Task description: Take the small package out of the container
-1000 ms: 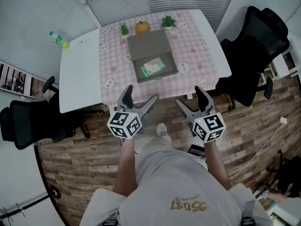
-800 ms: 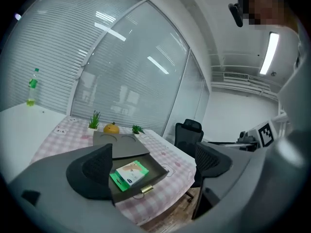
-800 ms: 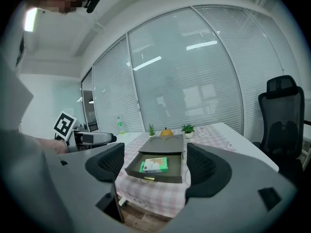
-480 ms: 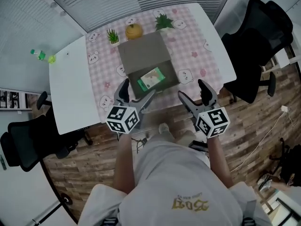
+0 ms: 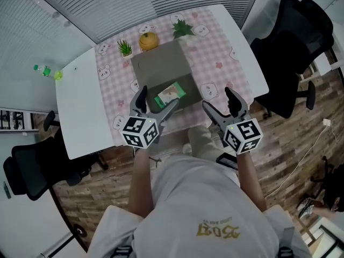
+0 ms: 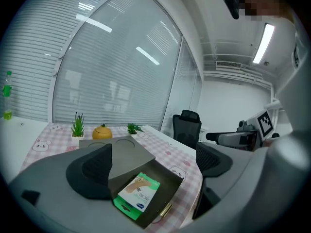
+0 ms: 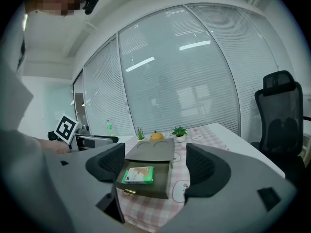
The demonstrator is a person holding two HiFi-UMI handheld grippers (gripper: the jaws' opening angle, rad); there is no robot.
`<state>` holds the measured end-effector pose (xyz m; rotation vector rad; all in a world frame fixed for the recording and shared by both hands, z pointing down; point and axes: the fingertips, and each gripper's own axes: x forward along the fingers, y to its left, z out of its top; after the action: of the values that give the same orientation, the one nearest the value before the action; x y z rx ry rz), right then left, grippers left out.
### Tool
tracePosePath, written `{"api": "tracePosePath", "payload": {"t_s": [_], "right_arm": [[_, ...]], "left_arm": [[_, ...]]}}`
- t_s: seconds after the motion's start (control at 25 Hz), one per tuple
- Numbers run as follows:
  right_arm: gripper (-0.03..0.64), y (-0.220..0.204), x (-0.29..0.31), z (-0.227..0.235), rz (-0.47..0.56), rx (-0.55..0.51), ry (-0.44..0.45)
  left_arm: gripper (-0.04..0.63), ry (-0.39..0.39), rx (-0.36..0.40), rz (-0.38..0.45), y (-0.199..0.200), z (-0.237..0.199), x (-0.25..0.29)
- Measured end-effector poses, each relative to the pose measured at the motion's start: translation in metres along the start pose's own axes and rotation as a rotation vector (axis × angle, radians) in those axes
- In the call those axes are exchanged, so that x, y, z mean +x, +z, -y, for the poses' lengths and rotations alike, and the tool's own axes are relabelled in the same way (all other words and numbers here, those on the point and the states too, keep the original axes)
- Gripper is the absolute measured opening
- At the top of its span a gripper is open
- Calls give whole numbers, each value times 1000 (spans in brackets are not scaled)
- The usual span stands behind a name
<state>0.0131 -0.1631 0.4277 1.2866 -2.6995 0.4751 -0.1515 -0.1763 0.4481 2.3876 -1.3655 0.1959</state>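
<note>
A grey box-shaped container (image 5: pixel 161 69) stands on the pink checked tablecloth, its drawer (image 5: pixel 185 87) pulled out toward me. In the drawer lies a small green and white package (image 5: pixel 170 93) (image 6: pixel 137 194) (image 7: pixel 138 174). My left gripper (image 5: pixel 155 105) hovers open at the table's near edge, just left of the drawer. At the same edge, right of the drawer, my right gripper (image 5: pixel 219 104) is also open. Neither holds anything.
Two small potted plants (image 5: pixel 124 48) (image 5: pixel 181 27) and an orange pumpkin-shaped ornament (image 5: pixel 148 40) stand behind the container. A green bottle (image 5: pixel 41 69) sits on the white table (image 5: pixel 80 106) at far left. Black office chairs (image 5: pixel 293 47) (image 5: pixel 32 171) flank the table.
I have stepped closer to the table. Both grippers have moved forward, up to the table's near edge on either side of the open drawer. Both stay open.
</note>
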Motion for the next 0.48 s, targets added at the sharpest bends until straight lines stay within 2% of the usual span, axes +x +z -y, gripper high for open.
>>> {"api": "tracePosePath", "payload": {"t_s": [0.28,0.48], "right_arm": [[388,8,10,12,28,5,10],[388,-3,13,21,-1,25,3]], "left_arm": [[541,8,-10,-5,5,-9,13],[541,2,-6,-59,-11,-11,24]]}}
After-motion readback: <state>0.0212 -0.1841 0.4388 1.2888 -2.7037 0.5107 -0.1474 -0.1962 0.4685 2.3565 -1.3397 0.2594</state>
